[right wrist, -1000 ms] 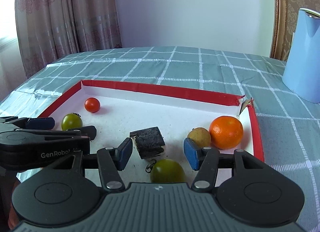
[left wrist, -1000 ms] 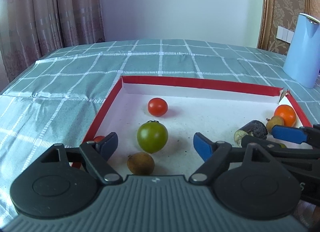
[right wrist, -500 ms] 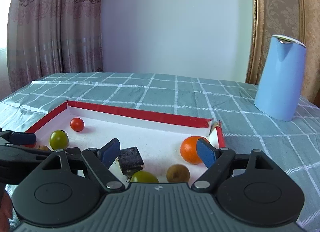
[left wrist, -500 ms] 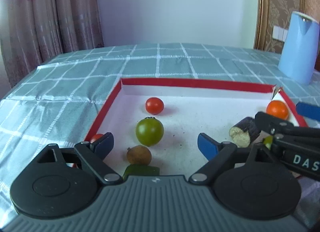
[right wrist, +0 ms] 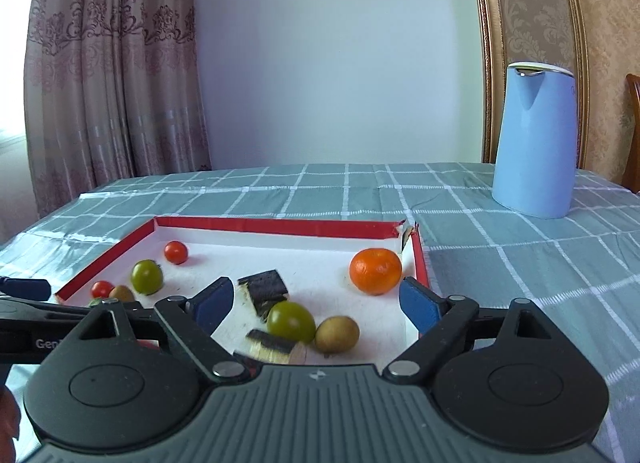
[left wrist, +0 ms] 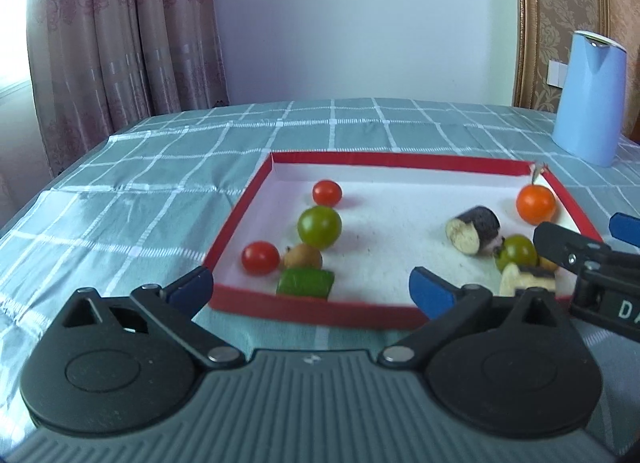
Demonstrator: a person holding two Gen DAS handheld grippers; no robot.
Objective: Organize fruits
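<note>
In the red-rimmed tray [left wrist: 256,309] on the checked tablecloth [left wrist: 160,183] we see the fruits: two red cherry tomatoes [left wrist: 327,192], a green tomato [left wrist: 319,226], a brown longan [left wrist: 303,257] and a green piece [left wrist: 306,282] at the left, and an orange [right wrist: 375,271], another green tomato [right wrist: 290,321] and dark-skinned cut pieces [right wrist: 264,290] at the right. Our left gripper [left wrist: 310,288] and right gripper [right wrist: 316,301] both hover over the near edge with fingers spread wide and nothing between them. We read "Gen" on the left tool's side and "DA" on the right's, and a blue kettle [right wrist: 534,141] stands well apart behind.

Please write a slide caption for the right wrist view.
Open right gripper above red tray holding orange, tomatoes and cut pieces.
</note>
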